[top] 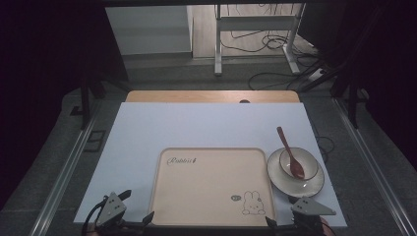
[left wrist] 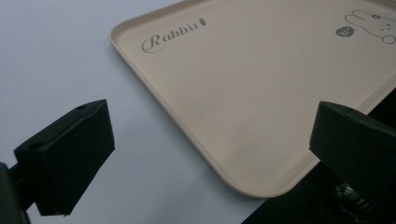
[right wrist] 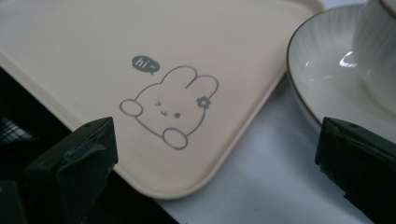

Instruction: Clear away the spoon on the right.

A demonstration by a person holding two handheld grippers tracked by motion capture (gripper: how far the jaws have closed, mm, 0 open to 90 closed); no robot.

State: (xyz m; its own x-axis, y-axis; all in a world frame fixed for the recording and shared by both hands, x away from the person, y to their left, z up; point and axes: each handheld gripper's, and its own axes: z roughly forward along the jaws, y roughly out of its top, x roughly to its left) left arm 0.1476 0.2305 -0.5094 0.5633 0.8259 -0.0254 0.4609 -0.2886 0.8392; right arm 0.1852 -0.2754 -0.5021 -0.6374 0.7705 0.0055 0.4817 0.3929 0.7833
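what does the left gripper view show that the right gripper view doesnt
Left gripper view: the "Rabbit" lettering at the tray's far corner, with the left claw open around the tray's near corner.

Right gripper view: the plate beside the tray, a bowl standing on it, and the right claw open.

Both: the beige tray on the white board, and the rabbit drawing with its dark speech bubble, partly cut off at the left gripper view's top right edge.

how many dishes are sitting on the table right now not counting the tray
2: a plate right of the tray, and a small bowl on that plate, holding a red spoon.
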